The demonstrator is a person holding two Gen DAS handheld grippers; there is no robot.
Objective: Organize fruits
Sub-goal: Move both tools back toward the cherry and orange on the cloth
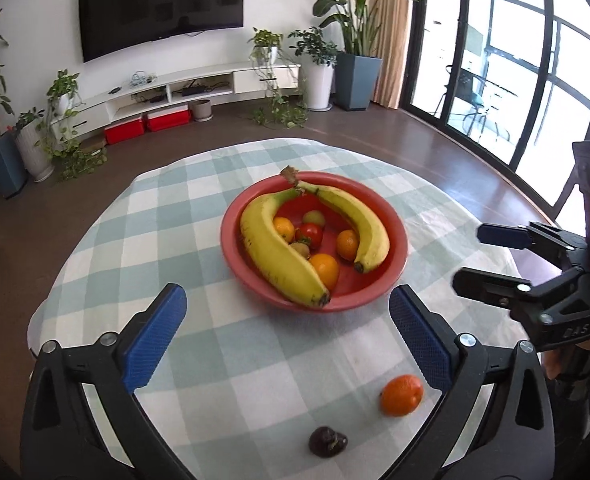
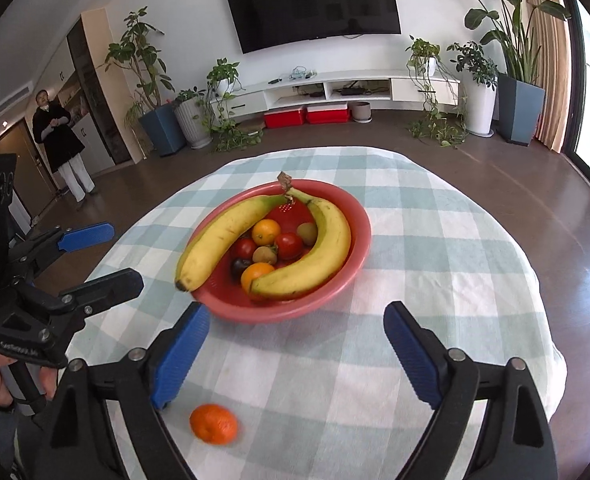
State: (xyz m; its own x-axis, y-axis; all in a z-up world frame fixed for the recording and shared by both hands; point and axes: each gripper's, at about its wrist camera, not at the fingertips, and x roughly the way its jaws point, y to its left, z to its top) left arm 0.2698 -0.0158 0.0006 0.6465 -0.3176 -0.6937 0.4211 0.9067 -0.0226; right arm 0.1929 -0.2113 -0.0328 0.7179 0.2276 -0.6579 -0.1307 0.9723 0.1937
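A red bowl (image 1: 395,256) (image 2: 359,248) on the checked tablecloth holds two bananas (image 1: 275,256) (image 2: 223,236), small oranges, tomatoes and other small fruits. A loose orange (image 1: 401,395) (image 2: 213,424) lies on the cloth in front of the bowl. A dark small fruit (image 1: 327,441) lies near it. My left gripper (image 1: 287,328) is open and empty above the cloth, just before the bowl. My right gripper (image 2: 297,340) is open and empty, the orange near its left finger. Each gripper shows in the other's view: right (image 1: 469,258), left (image 2: 97,256).
The round table's cloth (image 1: 175,208) (image 2: 455,240) drops off at its edges to dark floor. A TV, a white cabinet and potted plants line the far wall. A person (image 2: 61,140) stands far left by a doorway. Glass doors are at the right.
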